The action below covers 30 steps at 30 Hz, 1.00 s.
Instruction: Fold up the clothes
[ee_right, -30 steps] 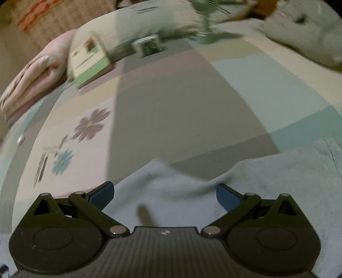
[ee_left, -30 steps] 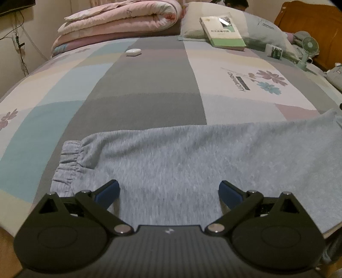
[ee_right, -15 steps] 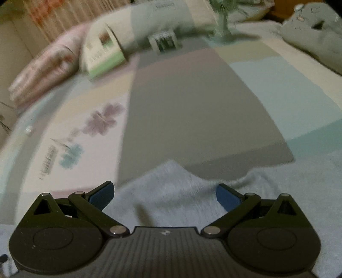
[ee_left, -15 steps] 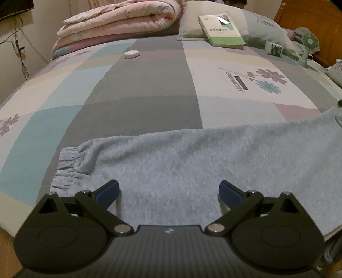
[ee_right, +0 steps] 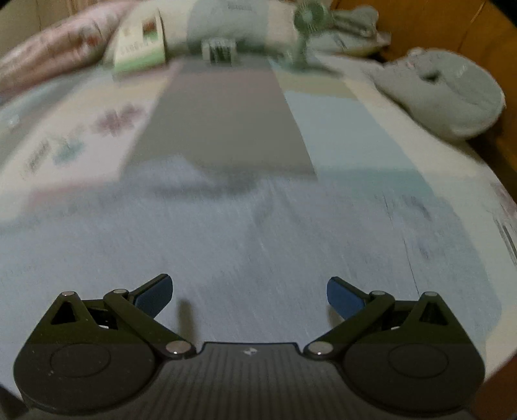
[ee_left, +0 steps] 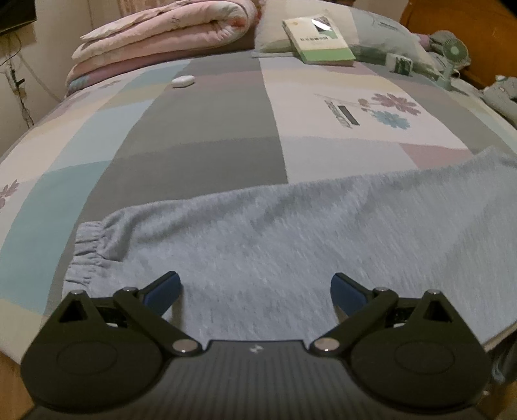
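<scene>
Lying flat along the near edge of the bed (ee_left: 200, 135), the grey sweatpants (ee_left: 290, 245) stretch across the patchwork sheet, with the elastic cuff (ee_left: 85, 255) of one leg toward the near left corner and the rest of the cloth running off to the right. The left gripper (ee_left: 257, 287) hangs low over that leg, its blue-tipped fingers (ee_left: 163, 289) spread wide with nothing between them; whether the tips touch the fabric cannot be told. The right gripper (ee_right: 248, 292) is likewise splayed apart and empty above the wider part of the sweatpants (ee_right: 258, 245), though that view is smeared by blur.

Toward the far edge of the bed, a folded pink quilt (ee_left: 161, 42) sits at the far left corner, and a green-edged book (ee_left: 318, 40) rests on a pillow (ee_left: 371, 29) beside it. A small white case (ee_left: 183, 80) lies alone on a grey patch, well apart from the sweatpants. A small green fan (ee_left: 452, 56) stands near the far right corner, and a heap of grey-green clothing (ee_right: 446, 93) lies along the right edge.
</scene>
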Each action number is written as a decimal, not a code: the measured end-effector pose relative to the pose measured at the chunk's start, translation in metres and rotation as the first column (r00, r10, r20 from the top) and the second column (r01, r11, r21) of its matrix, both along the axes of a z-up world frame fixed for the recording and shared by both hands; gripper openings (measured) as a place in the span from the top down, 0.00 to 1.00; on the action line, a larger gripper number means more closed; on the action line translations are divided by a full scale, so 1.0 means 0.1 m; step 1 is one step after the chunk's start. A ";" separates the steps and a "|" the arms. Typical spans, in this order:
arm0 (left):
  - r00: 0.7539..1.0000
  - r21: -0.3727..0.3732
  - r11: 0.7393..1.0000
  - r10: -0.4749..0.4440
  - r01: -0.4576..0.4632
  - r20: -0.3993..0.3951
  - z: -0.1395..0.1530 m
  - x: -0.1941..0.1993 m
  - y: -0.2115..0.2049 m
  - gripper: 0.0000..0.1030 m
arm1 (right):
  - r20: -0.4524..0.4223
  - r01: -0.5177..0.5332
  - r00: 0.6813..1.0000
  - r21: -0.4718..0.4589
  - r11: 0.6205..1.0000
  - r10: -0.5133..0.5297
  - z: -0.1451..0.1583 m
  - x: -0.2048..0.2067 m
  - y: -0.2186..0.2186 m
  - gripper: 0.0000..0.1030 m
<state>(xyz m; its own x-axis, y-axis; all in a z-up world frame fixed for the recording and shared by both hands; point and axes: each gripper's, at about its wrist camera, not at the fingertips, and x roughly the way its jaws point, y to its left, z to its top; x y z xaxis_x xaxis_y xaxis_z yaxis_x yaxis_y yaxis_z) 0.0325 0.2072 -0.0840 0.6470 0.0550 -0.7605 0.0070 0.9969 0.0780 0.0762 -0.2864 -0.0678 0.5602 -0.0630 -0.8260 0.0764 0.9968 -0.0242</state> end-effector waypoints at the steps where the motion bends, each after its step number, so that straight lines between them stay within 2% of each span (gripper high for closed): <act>1: 1.000 0.001 1.000 -0.003 0.003 -0.002 -0.02 -0.01 0.00 0.04 | -0.014 0.004 1.000 -0.003 1.000 -0.005 -0.06 -0.05 -0.01 0.00; 4: 1.000 -0.015 1.000 -0.001 0.001 -0.017 -0.06 -0.04 0.03 0.03 | 0.001 0.020 1.000 -0.002 1.000 -0.020 -0.13 -0.22 -0.01 0.00; 7: 1.000 -0.024 1.000 -0.009 0.008 -0.024 -0.04 -0.07 0.05 0.03 | 0.005 0.017 1.000 -0.017 1.000 -0.017 -0.03 -0.28 0.11 0.00; 10: 1.000 -0.008 1.000 -0.016 0.016 -0.007 0.01 -0.09 0.02 0.04 | 0.042 -0.073 0.996 -0.001 0.997 0.073 0.06 -0.31 0.40 0.00; 12: 1.000 -0.027 0.999 -0.018 0.018 -0.007 0.00 -0.13 0.02 0.03 | 0.058 -0.133 0.990 0.009 0.991 0.132 0.09 -0.33 0.60 0.00; 16: 1.000 -0.065 0.998 -0.021 0.021 -0.006 -0.02 -0.19 0.02 0.03 | -0.003 -0.198 0.980 -0.007 0.980 0.198 -0.08 -0.31 0.93 0.00; 19: 1.000 -0.093 0.995 -0.024 0.023 -0.005 -0.03 -0.24 0.02 0.03 | -0.026 -0.226 0.974 -0.069 0.972 0.225 -0.17 -0.38 1.07 0.00; 22: 1.000 -0.122 0.992 -0.027 0.026 -0.004 -0.04 -0.29 0.02 0.03 | -0.030 -0.249 0.969 -0.066 0.966 0.247 -0.12 -0.41 1.15 0.00; 25: 1.000 -0.157 0.987 -0.018 0.019 0.006 -0.04 -0.31 0.06 0.03 | 0.018 -0.302 0.953 -0.057 0.951 0.304 0.03 -0.45 1.33 0.00; 30: 1.000 -0.221 0.975 -0.006 0.012 0.027 -0.08 -0.35 0.14 0.03 | 0.061 -0.429 0.899 -0.075 0.900 0.434 0.23 -0.44 1.77 0.00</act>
<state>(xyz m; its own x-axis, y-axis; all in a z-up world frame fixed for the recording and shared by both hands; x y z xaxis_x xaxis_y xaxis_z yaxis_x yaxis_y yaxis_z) -0.0029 0.2208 -0.0919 0.6663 -0.1187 -0.7361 0.0167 0.9894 -0.1444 0.0319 -0.1098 -0.0444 0.6026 0.1525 -0.7833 -0.3573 0.9292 -0.0940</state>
